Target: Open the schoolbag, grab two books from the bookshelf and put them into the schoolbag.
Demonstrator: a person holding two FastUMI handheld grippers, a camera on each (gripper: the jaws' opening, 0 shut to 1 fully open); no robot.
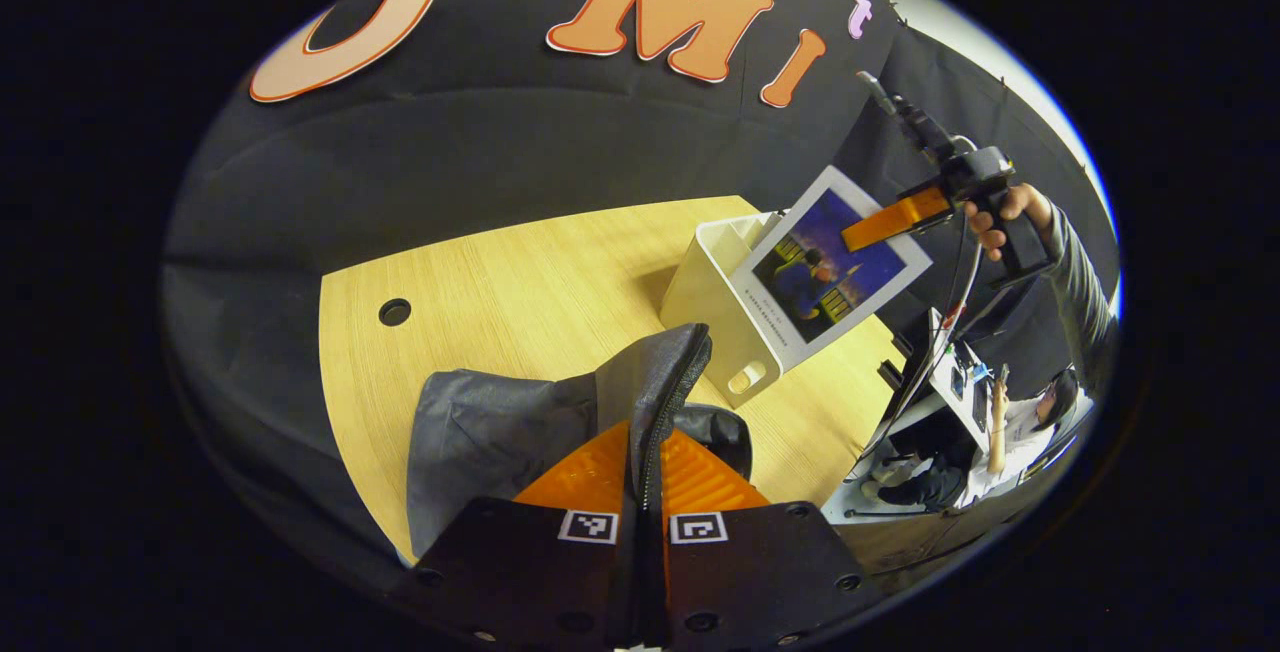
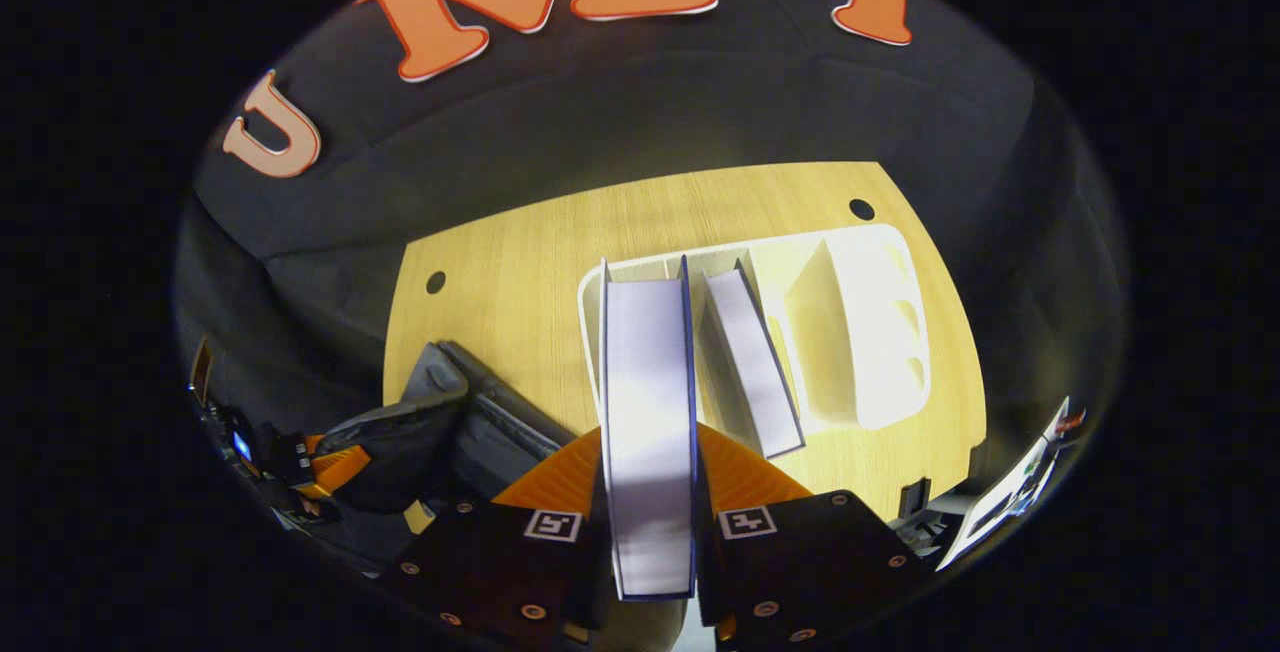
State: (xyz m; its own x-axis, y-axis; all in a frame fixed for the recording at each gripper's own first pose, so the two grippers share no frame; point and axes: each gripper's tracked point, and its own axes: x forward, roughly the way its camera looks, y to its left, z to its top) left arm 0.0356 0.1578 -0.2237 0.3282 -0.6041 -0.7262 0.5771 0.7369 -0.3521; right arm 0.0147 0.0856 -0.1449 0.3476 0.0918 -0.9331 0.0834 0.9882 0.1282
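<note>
In the left gripper view my left gripper (image 1: 645,472) is shut on the zippered edge of the grey schoolbag (image 1: 520,427) and holds that flap up off the wooden table (image 1: 500,282). Beyond it the other gripper (image 1: 895,217), held by a hand (image 1: 1005,217), lifts a book with a blue cover picture (image 1: 830,272) above the white bookshelf (image 1: 715,307). In the right gripper view my right gripper (image 2: 650,492) is shut on that book (image 2: 648,402), seen edge-on over the bookshelf (image 2: 860,332). A second book (image 2: 755,362) leans in a slot. The schoolbag (image 2: 420,432) lies at the lower left.
The table has a round cable hole (image 1: 395,312) near its far left and another (image 2: 862,209) behind the bookshelf. A seated person (image 1: 1020,422) and a desk with equipment are past the table's right edge. Black cloth walls the booth.
</note>
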